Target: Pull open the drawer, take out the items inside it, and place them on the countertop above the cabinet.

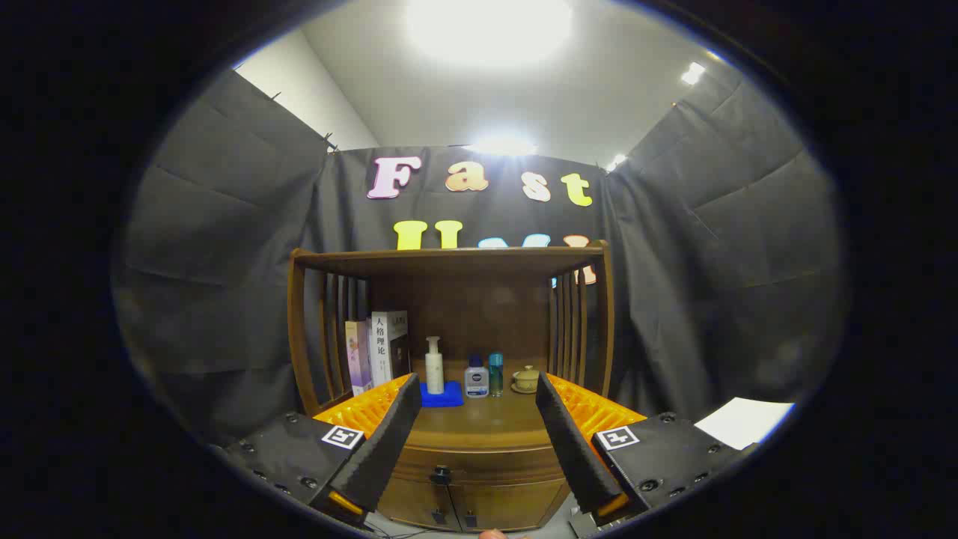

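1. Gripper (477,397): fingers spread wide, nothing between them, touching nothing.
2. Wooden cabinet (479,479) sits dead ahead, framed in the gap between the fingers. It has an open hutch with slatted sides and a top shelf (449,260) above.
3. Drawer (479,464): closed, flush with the cabinet front, low between the fingers. Its dark knob (441,474) sits nearer the left finger. Contents not visible.
4. Below the drawer are two cabinet doors (468,505), both closed, with small handles meeting at the centre.
5. Counter (486,419) over the drawer, beyond the fingertips, carries:
   - books (378,352) standing upright at the back, past the left finger
   - white pump bottle (434,365) standing on a blue cloth (441,395), just beyond the left fingertip
   - small white bottle with dark cap (476,378) and teal bottle (495,373) side by side, roughly centred between the fingers
   - small lidded cup on a saucer (526,379), just beyond the right fingertip
6. White sheet (745,421) lies well off past the right finger, outside the cabinet.
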Action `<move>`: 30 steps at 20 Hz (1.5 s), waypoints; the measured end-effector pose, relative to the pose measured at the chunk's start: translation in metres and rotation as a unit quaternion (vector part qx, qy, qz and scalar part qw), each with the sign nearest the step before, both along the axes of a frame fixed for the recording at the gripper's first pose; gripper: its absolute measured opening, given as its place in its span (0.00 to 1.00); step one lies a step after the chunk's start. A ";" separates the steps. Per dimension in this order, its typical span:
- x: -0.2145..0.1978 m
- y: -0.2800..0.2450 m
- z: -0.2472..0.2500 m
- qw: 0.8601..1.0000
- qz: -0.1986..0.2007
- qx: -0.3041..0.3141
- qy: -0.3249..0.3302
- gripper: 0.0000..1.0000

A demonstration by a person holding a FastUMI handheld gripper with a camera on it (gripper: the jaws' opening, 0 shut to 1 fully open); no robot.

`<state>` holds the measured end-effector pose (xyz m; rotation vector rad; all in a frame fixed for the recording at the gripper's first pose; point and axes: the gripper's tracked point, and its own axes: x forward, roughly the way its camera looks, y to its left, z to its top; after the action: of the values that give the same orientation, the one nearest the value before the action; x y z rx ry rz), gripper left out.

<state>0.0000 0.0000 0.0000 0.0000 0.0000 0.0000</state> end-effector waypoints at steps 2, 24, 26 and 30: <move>-0.001 -0.003 -0.011 1.000 -0.012 0.002 0.007 0.97; 0.017 0.050 -0.102 0.995 0.062 -0.018 0.079 0.97; 0.023 0.052 -0.117 0.994 0.063 -0.015 0.089 0.97; 0.034 0.056 -0.139 0.993 0.063 -0.007 0.099 0.97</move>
<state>0.0341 0.0564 -0.1386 -0.0145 0.1975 0.1267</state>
